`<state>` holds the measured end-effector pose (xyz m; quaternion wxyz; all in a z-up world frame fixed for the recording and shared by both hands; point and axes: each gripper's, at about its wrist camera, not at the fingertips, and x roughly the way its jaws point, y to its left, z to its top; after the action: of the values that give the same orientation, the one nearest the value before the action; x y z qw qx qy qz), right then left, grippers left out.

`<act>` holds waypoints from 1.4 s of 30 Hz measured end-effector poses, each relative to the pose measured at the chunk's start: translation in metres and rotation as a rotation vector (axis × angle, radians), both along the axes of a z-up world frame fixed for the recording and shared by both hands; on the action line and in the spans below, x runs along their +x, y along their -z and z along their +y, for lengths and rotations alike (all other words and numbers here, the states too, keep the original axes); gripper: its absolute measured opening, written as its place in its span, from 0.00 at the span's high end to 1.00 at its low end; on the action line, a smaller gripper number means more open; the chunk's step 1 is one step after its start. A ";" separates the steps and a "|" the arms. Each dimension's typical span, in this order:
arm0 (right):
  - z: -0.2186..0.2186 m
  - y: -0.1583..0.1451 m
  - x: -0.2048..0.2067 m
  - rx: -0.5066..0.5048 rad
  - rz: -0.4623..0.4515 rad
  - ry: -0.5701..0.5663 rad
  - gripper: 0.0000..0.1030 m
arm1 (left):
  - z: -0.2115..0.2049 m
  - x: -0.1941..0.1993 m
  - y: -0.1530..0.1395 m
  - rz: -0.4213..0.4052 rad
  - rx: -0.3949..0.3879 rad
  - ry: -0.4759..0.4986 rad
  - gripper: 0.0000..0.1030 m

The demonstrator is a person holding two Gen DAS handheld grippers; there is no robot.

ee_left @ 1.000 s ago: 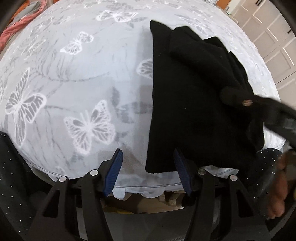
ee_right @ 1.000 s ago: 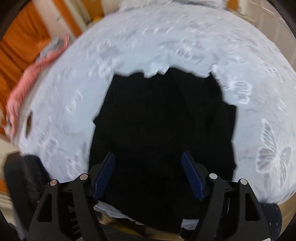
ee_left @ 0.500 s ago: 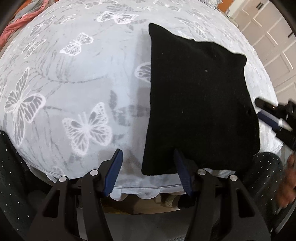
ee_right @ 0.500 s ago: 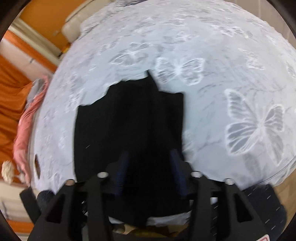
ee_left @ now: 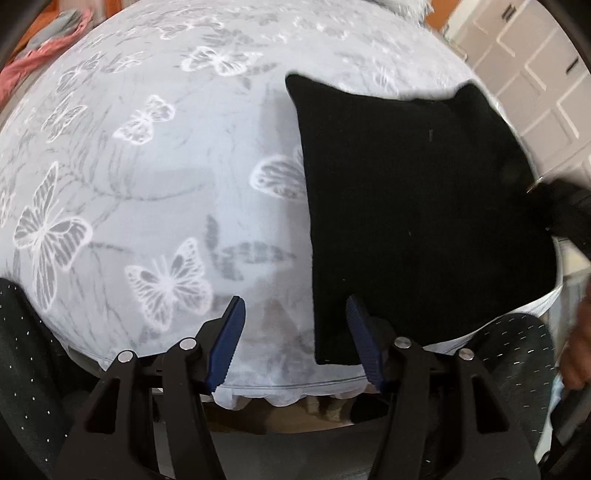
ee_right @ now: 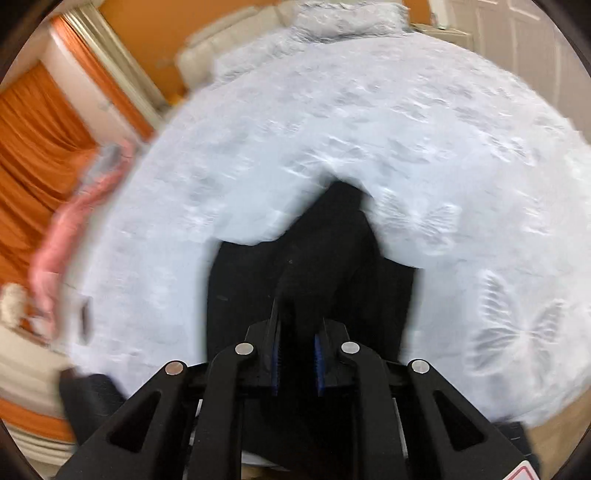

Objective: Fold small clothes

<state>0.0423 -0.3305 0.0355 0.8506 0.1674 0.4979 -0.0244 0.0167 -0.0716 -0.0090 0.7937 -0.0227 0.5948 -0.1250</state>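
A black folded garment (ee_left: 417, 206) lies flat on a bed with a white butterfly-print cover (ee_left: 155, 177), near the front right edge. My left gripper (ee_left: 295, 339) is open and empty, hovering at the bed's front edge beside the garment's near left corner. My right gripper (ee_right: 297, 347) is shut on a fold of the black garment (ee_right: 325, 266) and lifts it off the bed; it shows blurred at the garment's right side in the left wrist view (ee_left: 554, 206).
Pink and grey clothes (ee_right: 74, 221) lie at the bed's far left edge. Orange curtains (ee_right: 37, 147) hang to the left. White cupboard doors (ee_left: 535, 74) stand to the right. A pillow (ee_right: 351, 18) lies at the head of the bed.
My right gripper has closed on the garment's right side and raised a fold of it. The left gripper has stayed open at the front edge.
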 end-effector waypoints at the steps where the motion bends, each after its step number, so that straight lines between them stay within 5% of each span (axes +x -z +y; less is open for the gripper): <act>1: -0.005 0.034 0.007 -0.037 0.117 0.001 0.88 | -0.005 0.000 0.004 0.010 0.003 0.006 0.47; 3: -0.015 0.077 0.007 -0.005 0.234 0.024 0.87 | -0.010 0.003 0.011 0.017 0.030 0.015 0.47; 9: -0.023 0.035 -0.013 0.076 0.124 0.085 0.75 | -0.012 0.002 -0.008 -0.015 -0.011 0.024 0.47; 11: -0.026 0.028 -0.027 0.096 0.117 0.090 0.54 | -0.017 0.006 -0.007 -0.004 -0.052 0.040 0.44; 14: -0.025 0.041 -0.032 0.117 0.167 0.079 0.51 | -0.028 0.015 0.006 0.053 -0.129 0.050 0.28; 17: -0.022 0.059 -0.026 0.101 0.259 0.074 0.51 | -0.041 0.021 0.030 0.148 -0.134 0.015 0.27; 20: -0.020 0.077 -0.021 0.170 0.313 0.079 0.45 | -0.043 0.025 0.030 0.141 -0.144 -0.005 0.26; 21: -0.018 0.081 -0.020 0.175 0.317 0.078 0.45 | -0.046 0.026 0.029 0.141 -0.134 -0.001 0.29; 22: -0.017 0.083 -0.018 0.172 0.316 0.076 0.45 | -0.049 0.027 0.029 0.135 -0.126 0.014 0.56; 23: -0.015 0.083 -0.017 0.173 0.314 0.073 0.58 | -0.054 0.029 0.026 0.132 -0.112 0.052 0.79; 25: -0.011 0.077 -0.019 0.185 0.289 0.052 0.83 | -0.054 0.030 0.015 0.117 -0.123 0.065 0.85; 28: -0.009 0.064 -0.028 0.170 0.259 0.076 0.82 | -0.051 0.029 0.007 0.133 -0.119 0.073 0.83; 31: -0.014 0.073 -0.033 0.152 0.302 0.109 0.59 | -0.051 0.030 0.022 0.157 -0.073 0.087 0.70; 33: -0.015 0.073 -0.028 0.150 0.302 0.123 0.52 | -0.049 0.035 0.018 0.144 -0.117 0.054 0.69; 36: -0.020 0.062 -0.016 0.153 0.217 0.150 0.31 | -0.044 0.046 0.008 0.089 -0.177 0.000 0.37; 37: -0.022 0.062 -0.007 0.147 0.196 0.155 0.26 | -0.046 0.055 0.009 0.080 -0.183 -0.025 0.15; 38: -0.022 0.066 -0.001 0.151 0.201 0.152 0.25 | -0.048 0.065 0.014 0.102 -0.194 -0.036 0.12; 39: -0.022 0.075 0.007 0.170 0.223 0.145 0.25 | -0.051 0.074 0.024 0.142 -0.207 -0.044 0.12; 40: -0.022 0.085 0.013 0.192 0.257 0.142 0.28 | -0.052 0.080 0.036 0.193 -0.217 -0.057 0.24; 42: -0.022 0.091 0.018 0.204 0.269 0.163 0.46 | -0.052 0.090 0.044 0.233 -0.270 -0.083 0.42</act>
<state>0.0606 -0.3521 -0.0560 0.7502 0.2876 0.5918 -0.0647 0.1064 -0.1233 -0.0525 0.7136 -0.1679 0.6593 -0.1673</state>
